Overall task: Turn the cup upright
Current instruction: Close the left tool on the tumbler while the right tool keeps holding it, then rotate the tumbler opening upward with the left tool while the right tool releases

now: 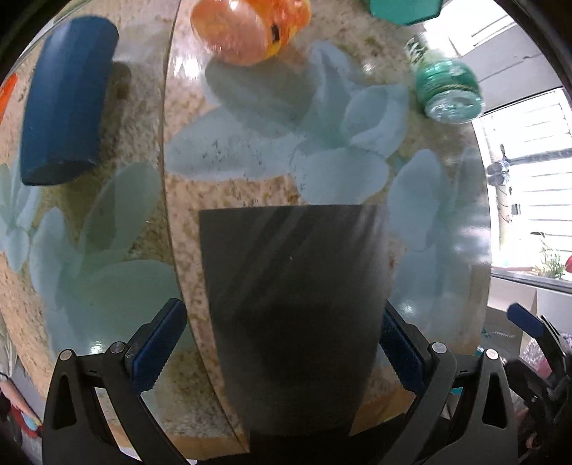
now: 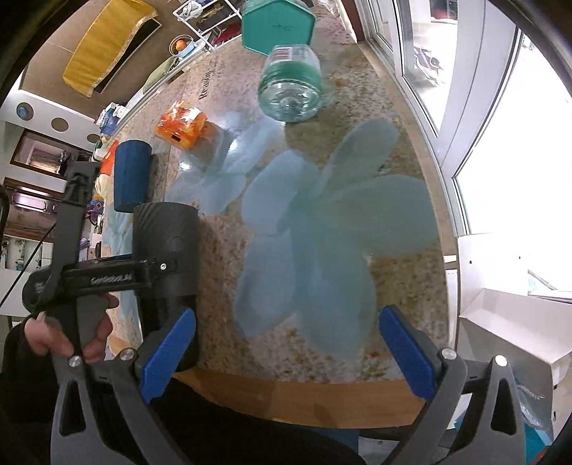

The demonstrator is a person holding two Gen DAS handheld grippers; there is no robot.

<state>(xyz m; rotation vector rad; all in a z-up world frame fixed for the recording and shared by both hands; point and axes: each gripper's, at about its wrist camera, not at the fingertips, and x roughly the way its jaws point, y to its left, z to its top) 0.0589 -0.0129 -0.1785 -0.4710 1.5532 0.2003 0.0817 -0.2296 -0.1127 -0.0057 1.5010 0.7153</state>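
In the left wrist view, the left tool (image 1: 286, 354) fills the bottom of the frame, its blue pads (image 1: 157, 348) spread wide, with the dark grey cup (image 1: 293, 314) standing between them. The right pad seems to touch the cup wall, while the left pad stands apart from it, so no grip is closed. The cup's wide end faces away from the camera; blur hides whether that end is open. Beyond it, on the speckled surface (image 1: 186, 229) with pale blue flower prints, lie a blue cup (image 1: 68, 100), an orange packet (image 1: 250, 28) and a green-labelled bottle (image 1: 448, 89).

In the right wrist view, the right tool (image 2: 286, 354) is wide open and holds nothing. The dark grey cup (image 2: 166, 232) sits at left, flanked by the left tool (image 2: 150, 272), which a hand (image 2: 71, 329) grips. The blue cup (image 2: 130, 175) lies just behind.
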